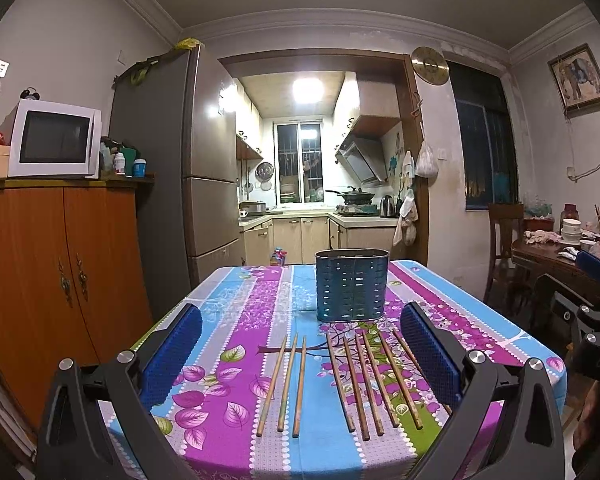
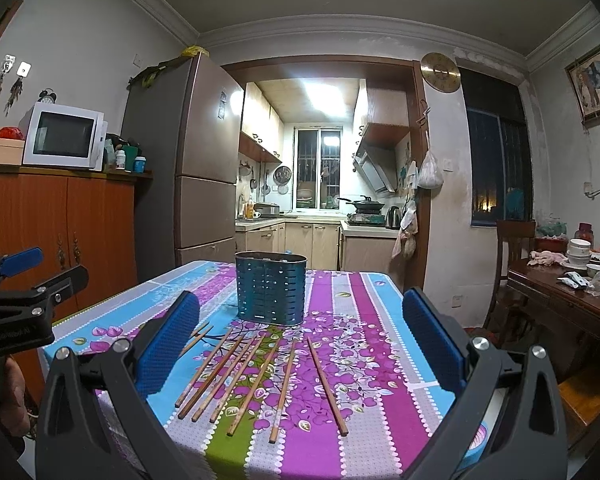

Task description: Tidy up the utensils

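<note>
Several wooden chopsticks (image 1: 364, 384) lie side by side on the flowered tablecloth (image 1: 236, 320), with three more chopsticks (image 1: 286, 386) apart to their left. Behind them stands a perforated metal utensil holder (image 1: 351, 285), upright. My left gripper (image 1: 300, 344) is open and empty, held above the near table edge with the chopsticks between its blue pads. In the right wrist view the chopsticks (image 2: 256, 380) and the holder (image 2: 271, 289) show too. My right gripper (image 2: 300, 340) is open and empty above the chopsticks. The left gripper (image 2: 16, 304) appears at that view's left edge.
A wooden cabinet (image 1: 60, 280) with a microwave (image 1: 54, 140) stands left of the table, beside a fridge (image 1: 204, 168). A second wooden table (image 2: 568, 292) with bowls and a chair (image 2: 512, 264) stand at the right. The kitchen lies behind.
</note>
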Motion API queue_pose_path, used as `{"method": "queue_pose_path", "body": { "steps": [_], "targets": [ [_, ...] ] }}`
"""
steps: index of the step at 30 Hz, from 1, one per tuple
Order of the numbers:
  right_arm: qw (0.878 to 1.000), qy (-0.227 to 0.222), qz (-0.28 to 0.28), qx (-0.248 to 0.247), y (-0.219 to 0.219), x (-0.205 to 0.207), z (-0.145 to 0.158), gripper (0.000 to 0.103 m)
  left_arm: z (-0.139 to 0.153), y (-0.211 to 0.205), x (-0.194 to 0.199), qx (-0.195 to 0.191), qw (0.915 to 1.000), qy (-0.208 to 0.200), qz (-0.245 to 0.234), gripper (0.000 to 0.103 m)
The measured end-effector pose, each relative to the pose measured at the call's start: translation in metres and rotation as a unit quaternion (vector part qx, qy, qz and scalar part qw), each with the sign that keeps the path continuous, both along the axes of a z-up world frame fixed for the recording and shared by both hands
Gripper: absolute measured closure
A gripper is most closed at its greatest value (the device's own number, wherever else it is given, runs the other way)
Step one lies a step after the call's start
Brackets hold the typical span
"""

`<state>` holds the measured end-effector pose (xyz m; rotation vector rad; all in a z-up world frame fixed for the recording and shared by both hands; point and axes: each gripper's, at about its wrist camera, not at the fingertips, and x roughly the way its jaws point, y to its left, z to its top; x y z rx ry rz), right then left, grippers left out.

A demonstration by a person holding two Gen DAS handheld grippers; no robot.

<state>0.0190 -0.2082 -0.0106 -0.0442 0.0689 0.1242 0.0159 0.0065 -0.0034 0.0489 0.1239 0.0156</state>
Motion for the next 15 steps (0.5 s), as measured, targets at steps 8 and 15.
{"method": "queue_pose_path", "body": {
  "steps": [8,15],
  "targets": [
    [1.0,0.018,0.019,0.001,0.0,0.009,-0.005,0.005,-0.009,0.008,0.014,-0.002,0.9999,0.016,0.0,0.003],
    [0.989,0.108,0.096,0.02,0.008,0.025,-0.038,0.063,-0.03,0.044,0.038,0.008,0.9988,0.034,0.033,0.004]
  ]
}}
